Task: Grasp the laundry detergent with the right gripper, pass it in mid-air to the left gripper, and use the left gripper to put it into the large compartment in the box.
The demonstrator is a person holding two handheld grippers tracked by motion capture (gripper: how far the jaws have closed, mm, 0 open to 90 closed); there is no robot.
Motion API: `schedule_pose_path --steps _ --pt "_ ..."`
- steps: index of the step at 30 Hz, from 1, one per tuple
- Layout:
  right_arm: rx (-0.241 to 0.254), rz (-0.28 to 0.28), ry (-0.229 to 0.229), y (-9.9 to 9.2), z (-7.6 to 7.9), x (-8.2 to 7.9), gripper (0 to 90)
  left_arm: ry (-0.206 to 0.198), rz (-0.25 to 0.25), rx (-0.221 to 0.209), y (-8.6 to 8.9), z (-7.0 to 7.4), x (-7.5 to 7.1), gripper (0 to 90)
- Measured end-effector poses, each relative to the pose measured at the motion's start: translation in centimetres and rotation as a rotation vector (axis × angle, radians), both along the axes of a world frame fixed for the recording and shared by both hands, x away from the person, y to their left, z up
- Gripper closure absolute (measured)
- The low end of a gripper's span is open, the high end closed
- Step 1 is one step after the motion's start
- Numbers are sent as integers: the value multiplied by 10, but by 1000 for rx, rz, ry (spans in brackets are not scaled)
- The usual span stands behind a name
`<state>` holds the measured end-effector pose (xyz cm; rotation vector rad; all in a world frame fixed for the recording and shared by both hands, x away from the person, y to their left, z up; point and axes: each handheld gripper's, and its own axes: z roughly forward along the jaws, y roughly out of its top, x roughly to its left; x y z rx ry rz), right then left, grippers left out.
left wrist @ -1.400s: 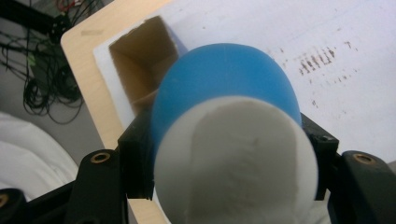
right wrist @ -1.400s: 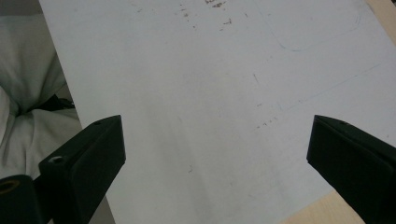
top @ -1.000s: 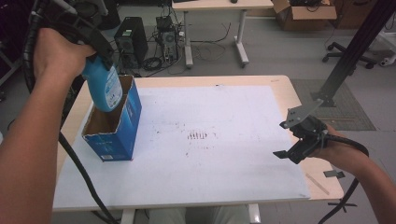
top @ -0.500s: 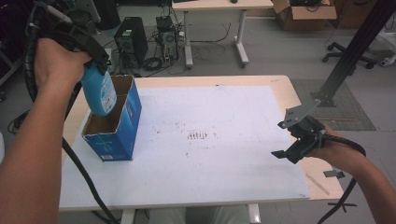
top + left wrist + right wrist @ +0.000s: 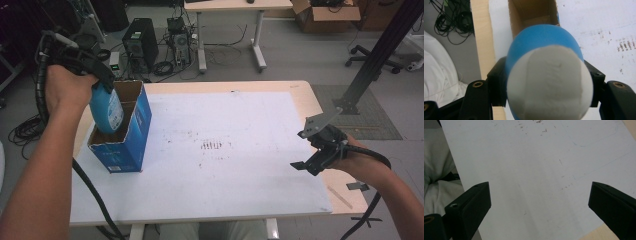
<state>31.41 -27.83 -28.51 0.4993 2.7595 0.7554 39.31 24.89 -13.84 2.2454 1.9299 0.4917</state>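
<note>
1. Bottle point(image 5: 106, 109): blue plastic, white cap; smooth, likely light, rigid, somewhat slippery.
2. Location: clamped between left gripper point(image 5: 544, 82) fingers, base entering open blue box point(image 5: 125, 135) on tabletop point(image 5: 240, 150).
3. Hold: upper body, below cap.
4. Right gripper point(image 5: 539, 207): fingers wide apart, empty.

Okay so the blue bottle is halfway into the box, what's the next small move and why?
Probably lower it a little further, then open the jaws. The left gripper is shut on the blue bottle, whose lower end is inside the open blue box while its upper part stands above the rim.
</note>
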Motion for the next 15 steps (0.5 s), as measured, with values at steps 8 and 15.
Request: schedule_pose_path --steps 8,15 --pt "-2 -3 4 1 -3 1 40 4 -4 -2 2 -21 2 377" --pt "-4 -2 9 1 -5 1 40 8 -4 -19 4 -43 5 377"
